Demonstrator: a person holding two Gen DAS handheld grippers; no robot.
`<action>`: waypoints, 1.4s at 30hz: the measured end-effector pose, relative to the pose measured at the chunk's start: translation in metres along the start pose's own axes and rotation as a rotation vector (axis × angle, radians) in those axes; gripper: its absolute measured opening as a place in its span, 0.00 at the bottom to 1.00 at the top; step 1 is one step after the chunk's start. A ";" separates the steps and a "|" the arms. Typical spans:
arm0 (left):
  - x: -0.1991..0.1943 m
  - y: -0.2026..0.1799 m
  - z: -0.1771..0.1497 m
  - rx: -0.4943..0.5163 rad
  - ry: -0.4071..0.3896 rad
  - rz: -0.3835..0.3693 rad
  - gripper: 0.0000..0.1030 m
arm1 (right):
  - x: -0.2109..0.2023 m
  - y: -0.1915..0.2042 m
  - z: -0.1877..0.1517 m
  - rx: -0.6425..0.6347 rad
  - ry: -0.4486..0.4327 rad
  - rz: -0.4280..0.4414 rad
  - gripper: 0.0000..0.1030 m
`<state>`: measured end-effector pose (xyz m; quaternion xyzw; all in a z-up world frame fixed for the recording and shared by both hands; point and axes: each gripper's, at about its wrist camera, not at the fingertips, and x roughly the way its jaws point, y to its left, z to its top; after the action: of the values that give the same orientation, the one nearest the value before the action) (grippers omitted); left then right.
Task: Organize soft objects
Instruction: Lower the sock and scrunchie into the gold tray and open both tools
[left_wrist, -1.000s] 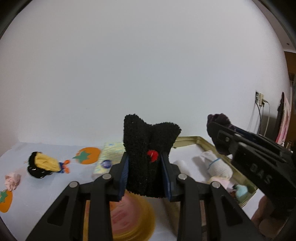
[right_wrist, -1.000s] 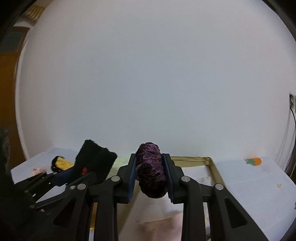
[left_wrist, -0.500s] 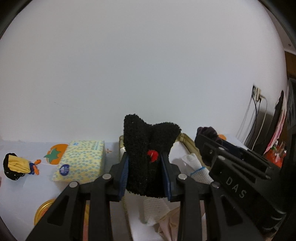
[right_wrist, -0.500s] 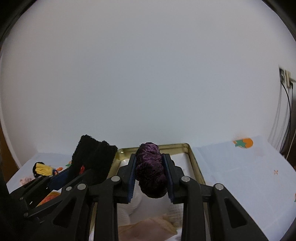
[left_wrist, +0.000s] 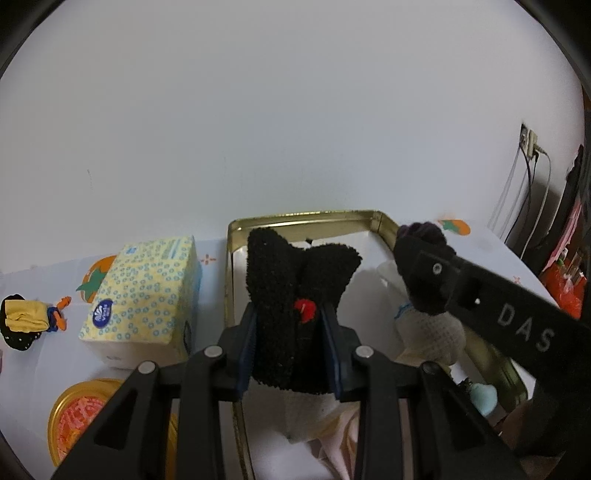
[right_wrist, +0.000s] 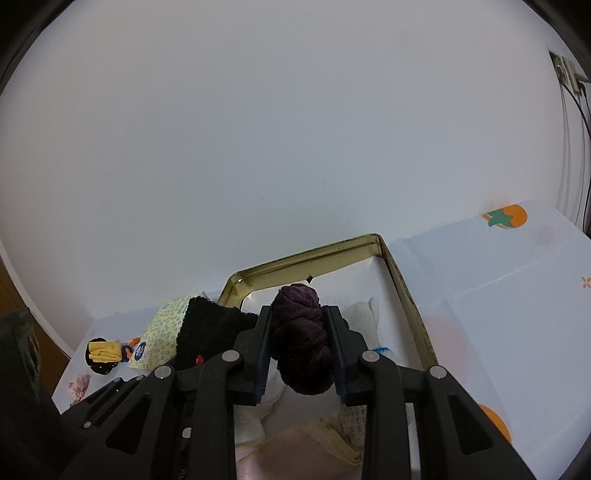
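Note:
My left gripper (left_wrist: 290, 328) is shut on a black fuzzy sock (left_wrist: 295, 291) with a red spot, held above the left half of a gold metal tray (left_wrist: 303, 218). My right gripper (right_wrist: 301, 343) is shut on a dark purple fuzzy roll (right_wrist: 301, 332), also over the tray (right_wrist: 402, 291). In the left wrist view the right gripper (left_wrist: 424, 273) shows at the right with the purple roll (left_wrist: 424, 230). White and pink soft items (left_wrist: 432, 332) lie in the tray.
A yellow patterned tissue pack (left_wrist: 144, 299) sits left of the tray. A black and yellow soft item (left_wrist: 24, 321) lies at far left. A gold lid with pink contents (left_wrist: 81, 417) is at lower left. Wall close behind; cables (left_wrist: 524, 192) at right.
Both grippers have moved forward and tilted down over the tray, still holding their items. The tissue pack and tray now look nearer and lower in view.

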<state>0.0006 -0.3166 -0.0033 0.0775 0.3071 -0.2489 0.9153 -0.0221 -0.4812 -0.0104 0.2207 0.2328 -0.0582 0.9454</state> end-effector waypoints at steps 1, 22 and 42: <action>0.001 -0.001 -0.001 0.003 0.003 0.001 0.30 | 0.000 0.000 0.000 0.002 0.003 0.002 0.30; 0.010 -0.004 -0.001 0.038 0.041 0.049 0.39 | 0.012 0.004 -0.005 0.003 0.067 0.016 0.34; 0.000 -0.010 -0.002 0.074 -0.007 0.035 0.99 | -0.002 -0.004 -0.010 0.110 0.014 0.056 0.78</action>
<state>-0.0057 -0.3250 -0.0054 0.1160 0.2932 -0.2443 0.9170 -0.0285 -0.4805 -0.0193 0.2790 0.2295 -0.0429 0.9315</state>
